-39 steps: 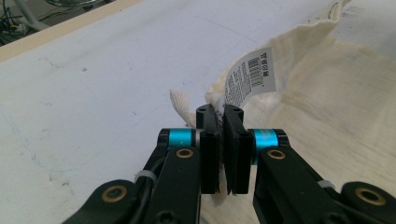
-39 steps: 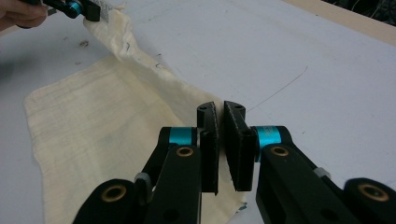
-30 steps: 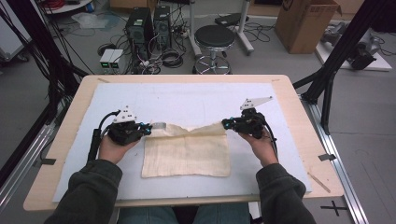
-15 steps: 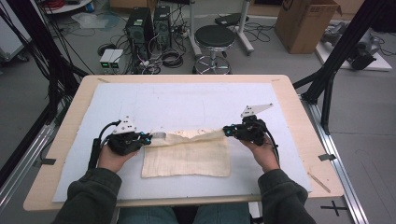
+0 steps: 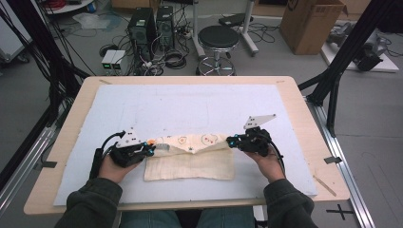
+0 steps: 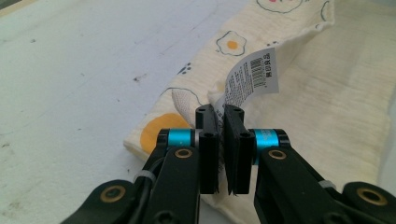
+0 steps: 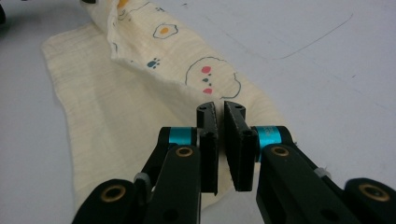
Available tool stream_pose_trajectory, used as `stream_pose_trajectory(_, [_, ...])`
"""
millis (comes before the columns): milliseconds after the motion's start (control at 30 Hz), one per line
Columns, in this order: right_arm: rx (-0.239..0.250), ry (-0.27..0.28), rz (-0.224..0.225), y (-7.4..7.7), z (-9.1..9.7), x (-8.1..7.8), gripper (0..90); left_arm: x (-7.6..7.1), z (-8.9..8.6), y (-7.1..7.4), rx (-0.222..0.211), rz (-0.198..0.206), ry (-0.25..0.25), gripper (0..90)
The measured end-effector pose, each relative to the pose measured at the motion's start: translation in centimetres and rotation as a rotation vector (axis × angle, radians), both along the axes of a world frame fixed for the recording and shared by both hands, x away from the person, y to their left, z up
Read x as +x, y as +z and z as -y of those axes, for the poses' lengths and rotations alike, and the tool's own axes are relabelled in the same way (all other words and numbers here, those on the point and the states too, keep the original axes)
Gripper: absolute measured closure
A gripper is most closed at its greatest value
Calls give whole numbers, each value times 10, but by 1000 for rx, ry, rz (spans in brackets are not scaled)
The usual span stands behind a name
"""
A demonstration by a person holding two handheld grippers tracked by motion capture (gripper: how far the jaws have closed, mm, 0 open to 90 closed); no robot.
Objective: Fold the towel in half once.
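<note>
A: Status of the cloth [image 5: 190, 159]?

B: It lies on the mat [image 5: 190, 104], near the person's edge of the table [image 5: 304, 95]. The far edge is folded toward the person, printed side up, over the plain lower layer.

A: Gripper state?

B: The left gripper [image 6: 223, 114] has its jaws pinched together on the cloth's left corner, beside the label [image 6: 252, 77]. The right gripper [image 7: 220, 112] is likewise clamped on the right corner. Both corners are held low over the cloth.

A: Step in hand?

B: Judged as a fold in progress: the far edge is being carried toward the near edge.

A: Next move?

B: Probably draw both corners evenly to the near edge, align them, then release. Uneven travel would skew the fold.
</note>
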State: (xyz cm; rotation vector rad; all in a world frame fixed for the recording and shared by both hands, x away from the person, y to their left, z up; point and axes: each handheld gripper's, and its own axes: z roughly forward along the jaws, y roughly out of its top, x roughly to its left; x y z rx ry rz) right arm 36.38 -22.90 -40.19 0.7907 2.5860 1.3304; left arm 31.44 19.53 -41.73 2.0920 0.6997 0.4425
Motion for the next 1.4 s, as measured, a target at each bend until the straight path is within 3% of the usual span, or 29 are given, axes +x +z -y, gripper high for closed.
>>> stream_pose_trajectory(133, [10,-1,-1,-2,2,-4,845,-1,1,-1,-2,-26,-26,844])
stream_pose_trajectory(567, [10,18,15,-1,3,-14,843,-13,-1,0,19,-7,-40,838])
stream_pose_trajectory(800, [0,39,15,0,0,-23,843,-20,-9,-6,13,-18,-38,839])
stream_pose_trajectory(1067, [-30,60,12,-3,-3,-31,841,-26,-9,-7,23,-17,-51,839])
stream_pose_trajectory(1400, [-31,75,15,-3,-3,-43,841,-35,-8,-10,16,-19,-64,839])
